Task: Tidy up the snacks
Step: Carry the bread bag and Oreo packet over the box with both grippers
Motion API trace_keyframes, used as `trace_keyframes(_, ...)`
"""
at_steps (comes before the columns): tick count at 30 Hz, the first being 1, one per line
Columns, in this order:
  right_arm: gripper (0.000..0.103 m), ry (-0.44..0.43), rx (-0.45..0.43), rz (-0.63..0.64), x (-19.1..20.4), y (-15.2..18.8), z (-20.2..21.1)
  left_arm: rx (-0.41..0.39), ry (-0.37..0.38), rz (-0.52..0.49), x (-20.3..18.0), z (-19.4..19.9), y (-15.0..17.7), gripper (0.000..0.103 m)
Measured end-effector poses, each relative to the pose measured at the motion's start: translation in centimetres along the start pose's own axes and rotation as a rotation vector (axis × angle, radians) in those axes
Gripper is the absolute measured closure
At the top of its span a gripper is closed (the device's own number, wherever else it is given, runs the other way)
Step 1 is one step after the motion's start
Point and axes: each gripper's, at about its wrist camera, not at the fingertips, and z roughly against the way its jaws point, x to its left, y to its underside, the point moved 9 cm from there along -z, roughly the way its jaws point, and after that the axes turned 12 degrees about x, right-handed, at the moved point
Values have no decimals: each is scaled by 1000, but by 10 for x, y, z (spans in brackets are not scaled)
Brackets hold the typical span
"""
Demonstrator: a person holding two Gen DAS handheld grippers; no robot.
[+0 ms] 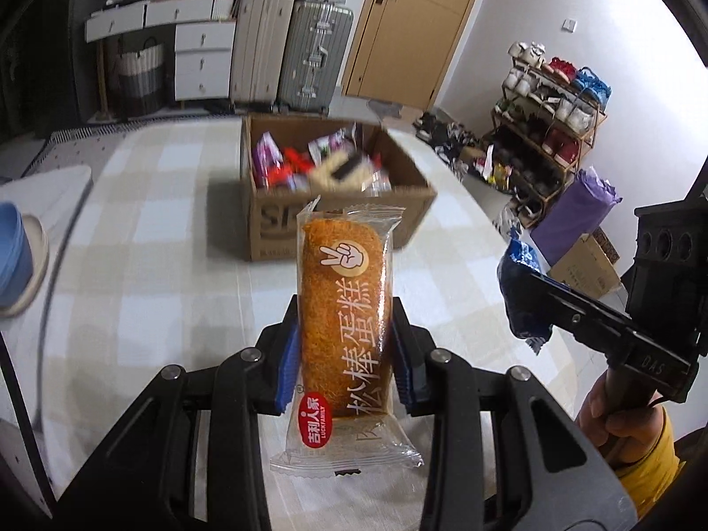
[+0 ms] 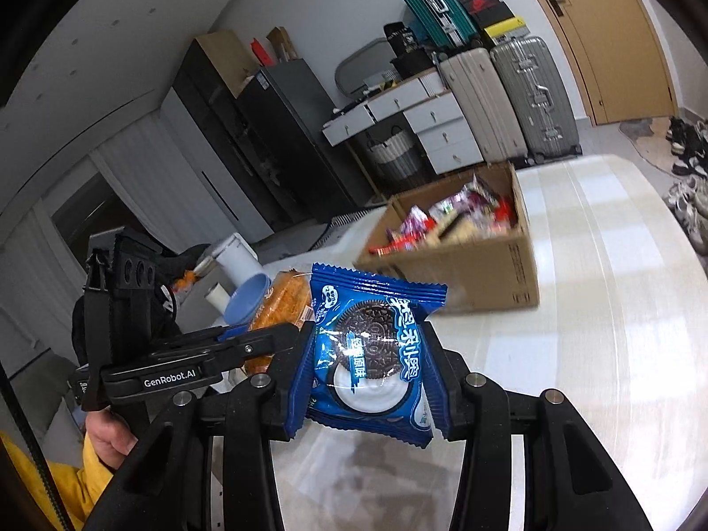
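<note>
My left gripper is shut on a clear-wrapped orange floss cake and holds it upright above the checked table. My right gripper is shut on a blue Oreo packet, also in the air; that packet shows at the right of the left wrist view. The cake shows in the right wrist view, left of the packet. An open cardboard box, holding several mixed snack packets, stands on the table beyond both grippers and shows in the right wrist view.
A blue cup on a saucer stands at the table's left edge. Suitcases and white drawers line the far wall. A shoe rack and a purple bag stand right of the table.
</note>
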Motion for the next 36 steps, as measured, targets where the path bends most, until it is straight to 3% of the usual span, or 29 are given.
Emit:
trace_keyframes(13,59,-1,-22,68,5,-95,-12,-75,-19,-46,11,19,-105,71)
trace_keyframes(23,59,16,-25,40,-17,-157,-36,-22,-28,-3,37,-46,-189,71)
trace_keyframes(36,58,83,48,15,-60,-192,-92,12,-59,-8,55,-118,-235,71)
